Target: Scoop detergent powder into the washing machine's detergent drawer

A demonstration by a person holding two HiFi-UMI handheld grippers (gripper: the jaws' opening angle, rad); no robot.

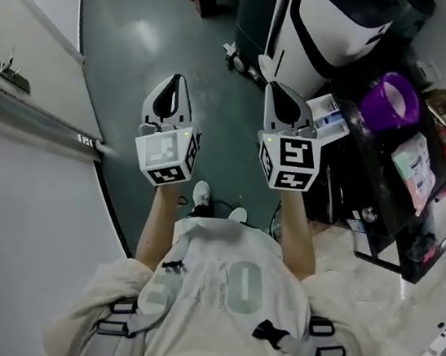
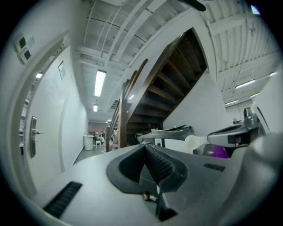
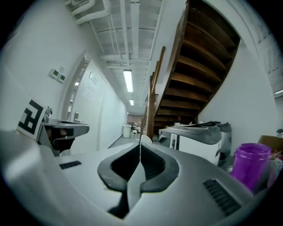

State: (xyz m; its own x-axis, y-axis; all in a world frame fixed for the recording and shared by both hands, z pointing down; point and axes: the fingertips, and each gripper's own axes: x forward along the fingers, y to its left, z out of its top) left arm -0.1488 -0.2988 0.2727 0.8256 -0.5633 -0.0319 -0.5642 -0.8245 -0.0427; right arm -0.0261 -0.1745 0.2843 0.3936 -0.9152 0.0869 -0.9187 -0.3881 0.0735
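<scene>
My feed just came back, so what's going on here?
The person stands with both grippers held out in front. The right gripper is shut on a white spoon, edge-on between its jaws. The left gripper is shut with nothing in it. The purple tub sits off to the right, apart from both; no scooping is under way.

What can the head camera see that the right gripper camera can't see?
Only the head view shows the person's shoes on the floor and their pale shirt. Only the right gripper view shows the wooden staircase, the ceiling light, and a thin white scoop pinched between the shut jaws of the right gripper. Both show the purple container and the left gripper.
</scene>
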